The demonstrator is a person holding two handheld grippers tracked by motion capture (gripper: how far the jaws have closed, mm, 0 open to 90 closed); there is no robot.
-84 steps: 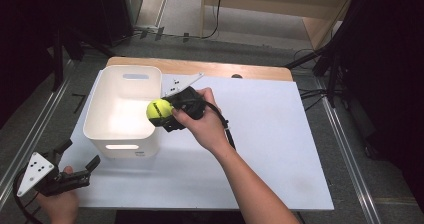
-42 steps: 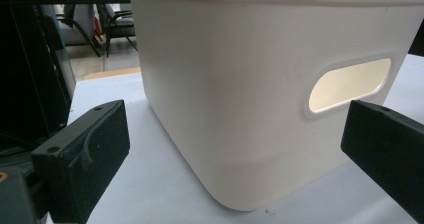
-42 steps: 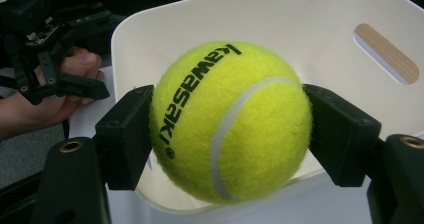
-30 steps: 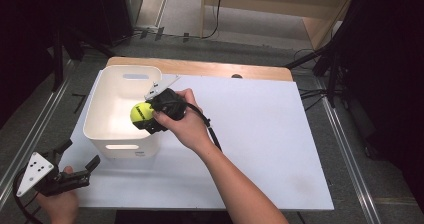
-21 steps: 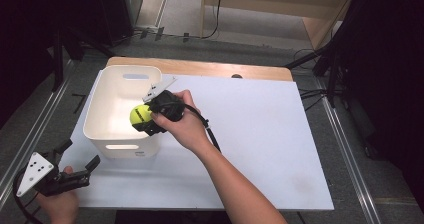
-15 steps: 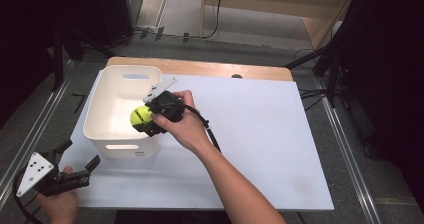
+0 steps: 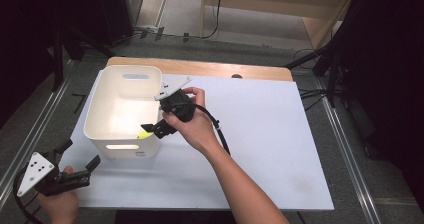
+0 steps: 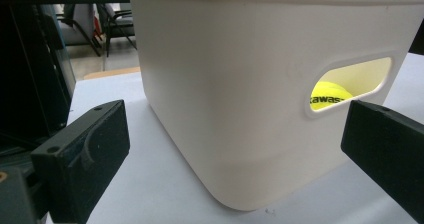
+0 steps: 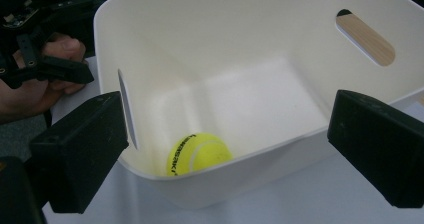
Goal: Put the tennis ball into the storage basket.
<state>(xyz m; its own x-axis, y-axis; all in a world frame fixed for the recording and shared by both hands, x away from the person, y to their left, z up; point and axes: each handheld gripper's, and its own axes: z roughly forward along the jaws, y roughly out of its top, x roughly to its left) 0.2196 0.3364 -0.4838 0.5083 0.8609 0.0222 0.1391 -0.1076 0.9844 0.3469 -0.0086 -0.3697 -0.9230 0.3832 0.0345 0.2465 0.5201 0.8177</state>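
Note:
A yellow tennis ball [image 9: 198, 152] lies on the floor of the white bin [image 7: 111, 134], by its near wall; a sliver of the ball [image 7: 145, 133] shows in the high view, and the ball [image 8: 329, 95] shows through the bin's [image 8: 240, 109] handle slot. My right gripper [image 7: 153, 129] hangs over the bin's right rim, and its jaws have just been opening: they stand wide apart with nothing between them, the ball below. My right gripper [image 9: 227, 154] looks down into the bin [image 9: 150, 44]. My left gripper [image 7: 79, 159] rests open at the table's near left corner, facing the bin.
The bin stands at the left of a white table sheet [image 7: 260, 134] on a wooden table [image 7: 200, 68]. Metal rails run along both table sides. The person's right forearm [image 7: 235, 179] crosses the sheet from the bottom.
The ball has left the right gripper's jaws and now lies inside the bin. The right jaws have spread apart. The left gripper has stayed in place.

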